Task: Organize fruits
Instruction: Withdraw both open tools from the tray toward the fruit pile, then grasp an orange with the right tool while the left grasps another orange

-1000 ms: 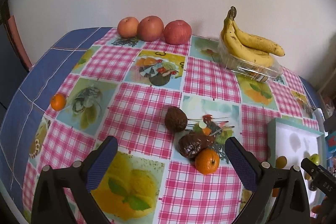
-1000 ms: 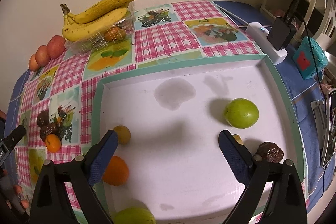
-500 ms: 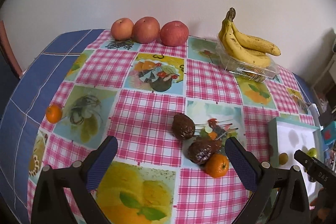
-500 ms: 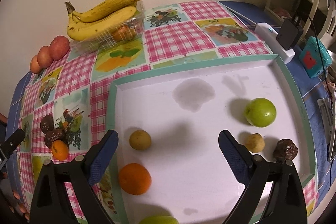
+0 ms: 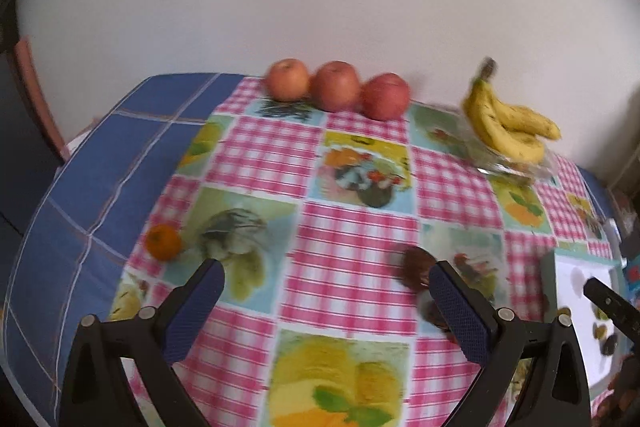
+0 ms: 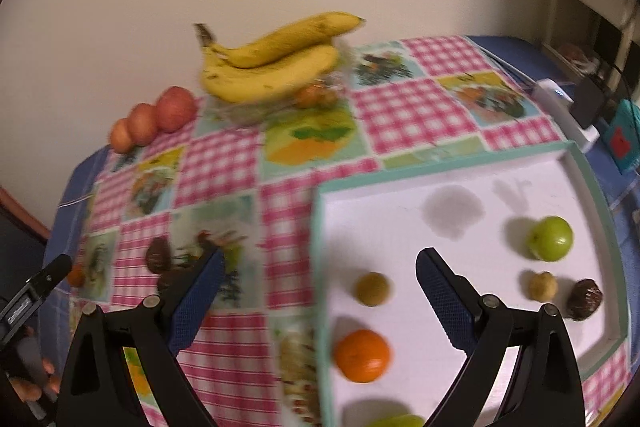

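Fruits lie scattered on the checked table (image 5: 352,267): a dark brown fruit (image 5: 412,267) just inside the left gripper's (image 5: 324,291) right finger, a small orange (image 5: 163,242) off to its left, three apples (image 5: 338,91) in a row far ahead. Bananas (image 6: 272,63) lie with stems pointing left. The right gripper (image 6: 316,285) hangs wide over the tray's (image 6: 320,227) left edge; both grippers are empty.

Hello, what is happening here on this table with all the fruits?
A person is sorting fruit with two handheld grippers. Both the left gripper and right gripper are open and hold nothing. The white tray already holds an orange and a green apple; the apples and bananas sit on the tablecloth.
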Demonstrator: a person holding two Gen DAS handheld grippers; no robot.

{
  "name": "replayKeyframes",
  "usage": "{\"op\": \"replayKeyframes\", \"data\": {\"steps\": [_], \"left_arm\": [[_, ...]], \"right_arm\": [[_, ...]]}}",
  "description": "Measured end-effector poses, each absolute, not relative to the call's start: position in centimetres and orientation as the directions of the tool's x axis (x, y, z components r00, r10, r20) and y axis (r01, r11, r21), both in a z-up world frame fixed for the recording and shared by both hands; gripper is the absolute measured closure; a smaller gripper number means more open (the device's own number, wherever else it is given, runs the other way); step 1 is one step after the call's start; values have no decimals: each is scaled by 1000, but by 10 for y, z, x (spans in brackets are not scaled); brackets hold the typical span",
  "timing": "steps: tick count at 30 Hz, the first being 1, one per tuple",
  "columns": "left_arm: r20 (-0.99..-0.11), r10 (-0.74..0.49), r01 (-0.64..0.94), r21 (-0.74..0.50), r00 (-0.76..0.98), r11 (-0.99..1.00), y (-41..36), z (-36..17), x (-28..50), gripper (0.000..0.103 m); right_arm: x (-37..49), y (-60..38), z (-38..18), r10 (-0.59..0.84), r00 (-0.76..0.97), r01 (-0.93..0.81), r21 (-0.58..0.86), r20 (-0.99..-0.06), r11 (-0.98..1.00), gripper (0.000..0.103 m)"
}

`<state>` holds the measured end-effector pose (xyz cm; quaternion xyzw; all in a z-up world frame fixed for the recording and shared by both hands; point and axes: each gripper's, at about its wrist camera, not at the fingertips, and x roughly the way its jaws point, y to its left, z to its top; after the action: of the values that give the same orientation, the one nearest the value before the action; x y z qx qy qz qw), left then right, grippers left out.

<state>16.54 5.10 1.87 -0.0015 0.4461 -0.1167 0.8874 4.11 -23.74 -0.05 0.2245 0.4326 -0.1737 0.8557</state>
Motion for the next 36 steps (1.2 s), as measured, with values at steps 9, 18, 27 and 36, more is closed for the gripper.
{"op": "replayKeyframes", "data": {"steps": [9,18,27,36], "left_arm": [[-842,-170,101,-137,512,985,120,1,190,2],[-872,-188,119,-151,452,981,169,-7,221,10],[-903,-192,90,-170,383,981,183,-36,251,24],[-911,-208,44,-206,355,978,187,-58,261,60]], "right_arm": [[67,-188,8,-4,588,360,257,-809,897,12],[92,-143,-7,43,515,266,208,-856,941,31],[106,-125,-49,67,404,236,175,-912,956,40],[110,-124,-63,57,366,229,150,-929,962,54]]}}
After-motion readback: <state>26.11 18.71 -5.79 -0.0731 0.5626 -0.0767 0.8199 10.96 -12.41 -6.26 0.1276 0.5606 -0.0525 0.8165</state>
